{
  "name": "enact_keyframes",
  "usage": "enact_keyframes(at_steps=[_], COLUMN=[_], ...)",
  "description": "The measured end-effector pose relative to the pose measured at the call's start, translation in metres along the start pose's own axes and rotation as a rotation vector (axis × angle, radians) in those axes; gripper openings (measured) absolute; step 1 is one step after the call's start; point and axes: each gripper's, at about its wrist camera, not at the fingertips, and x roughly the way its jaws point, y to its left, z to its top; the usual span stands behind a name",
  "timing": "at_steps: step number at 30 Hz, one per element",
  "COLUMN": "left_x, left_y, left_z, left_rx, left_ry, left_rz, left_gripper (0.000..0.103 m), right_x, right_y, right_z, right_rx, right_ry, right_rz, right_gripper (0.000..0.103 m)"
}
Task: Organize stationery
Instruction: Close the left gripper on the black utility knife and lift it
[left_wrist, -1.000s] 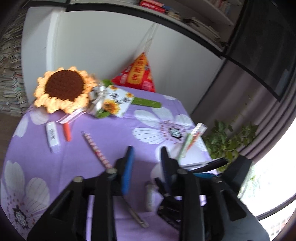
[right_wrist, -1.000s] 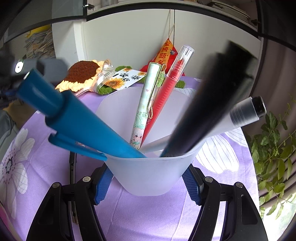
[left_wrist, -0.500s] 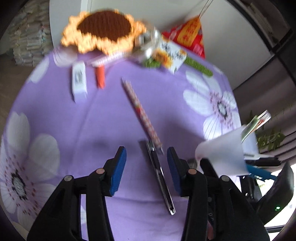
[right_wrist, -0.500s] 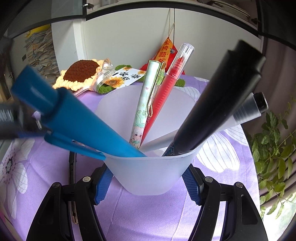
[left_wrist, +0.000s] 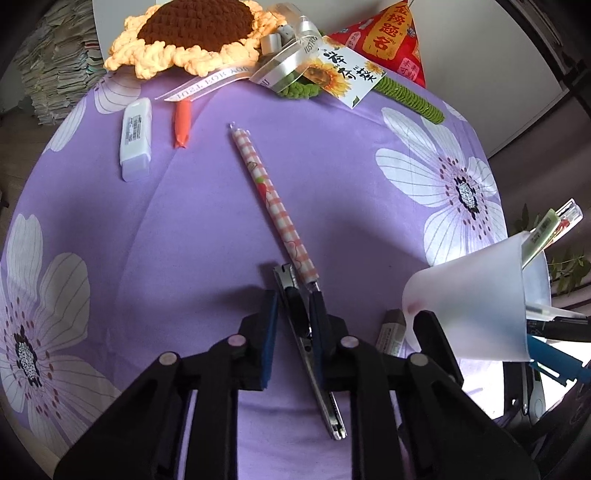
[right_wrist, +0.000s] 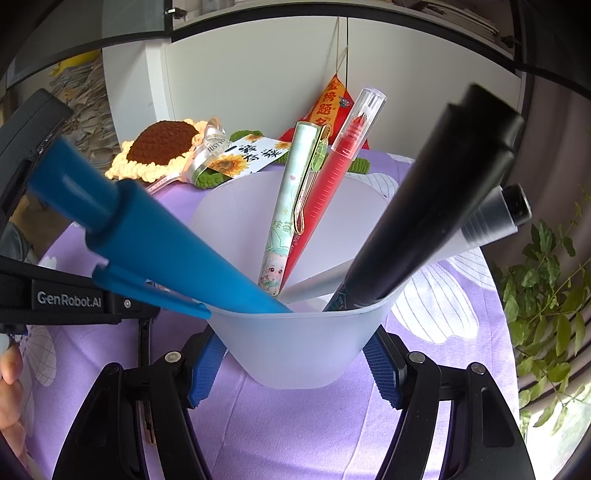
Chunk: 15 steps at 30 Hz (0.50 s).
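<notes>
Left gripper (left_wrist: 293, 299) closing around slim metal-clipped pen (left_wrist: 308, 347) flat on purple floral cloth (left_wrist: 184, 229), tip-to-tip with pink checkered pen (left_wrist: 273, 203). Right gripper (right_wrist: 295, 363) clamped on frosted plastic cup (right_wrist: 299, 343) bristling with glossy pens.

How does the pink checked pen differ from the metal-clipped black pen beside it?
The pink checked pen lies free on the cloth, clear of any gripper; the black pen sits between the closing left gripper jaws. The first is pale and patterned, the second dark and shiny. Both lie flat, nearly parallel.
</notes>
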Motion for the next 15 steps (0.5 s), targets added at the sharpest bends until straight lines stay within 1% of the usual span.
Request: enact_keyframes(at_steps=[4, 11, 15], left_x=[-0.002, -0.031, -0.039], left_y=[-0.002, 0.017, 0.021], left_z=[0.001, 0.005, 0.005], left_rx=[0.014, 0.002, 0.022], left_ry=[-0.006, -0.080, -0.076], left_rz=[0.003, -0.003, -0.029], left_gripper=[0.010, 0.009, 0.009], right_x=[0.000, 0.000, 0.000], right_y=[-0.002, -0.002, -0.002], right_z=[0.001, 0.001, 0.002], right_rx=[0.003, 0.002, 0.002], right_ry=[0.000, -0.003, -0.004], right_rz=[0.004, 0.003, 0.003], right_gripper=[0.072, 0.072, 0.072])
